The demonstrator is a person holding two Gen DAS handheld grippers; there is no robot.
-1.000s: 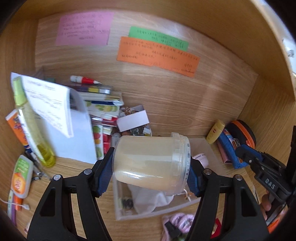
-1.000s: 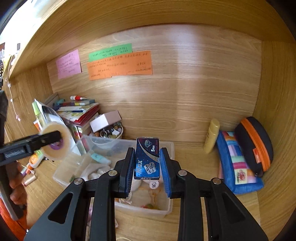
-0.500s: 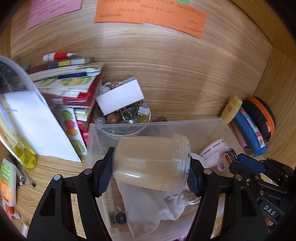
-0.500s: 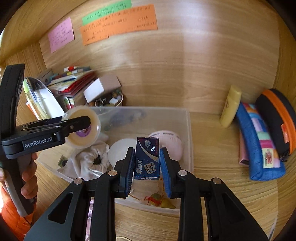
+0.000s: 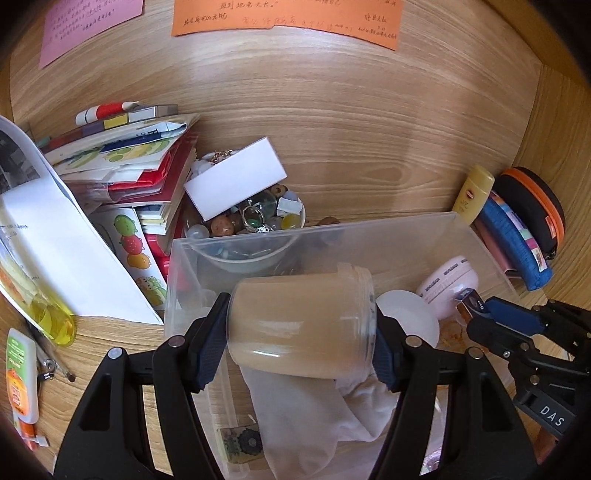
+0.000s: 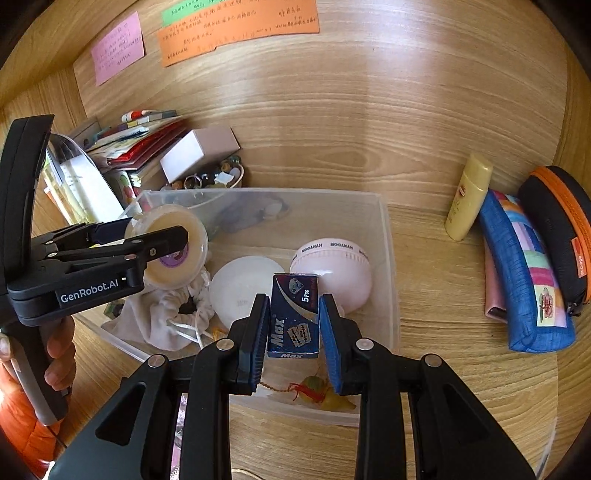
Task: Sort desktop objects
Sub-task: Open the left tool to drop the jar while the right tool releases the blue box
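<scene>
We are gripping one beige jar (image 5: 301,326) sideways in the left gripper (image 5: 301,332) over the clear bin (image 6: 388,236), while the right gripper (image 6: 293,325) is clamping one blue blade box (image 6: 294,315) above two white round items (image 6: 330,273) inside.

Left gripper (image 5: 301,328) clamps jar (image 5: 301,325) above bin (image 5: 406,236).

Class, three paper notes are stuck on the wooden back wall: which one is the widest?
The orange paper note: it stretches much farther across than the green strip above it or the small pink note to its left.
</scene>
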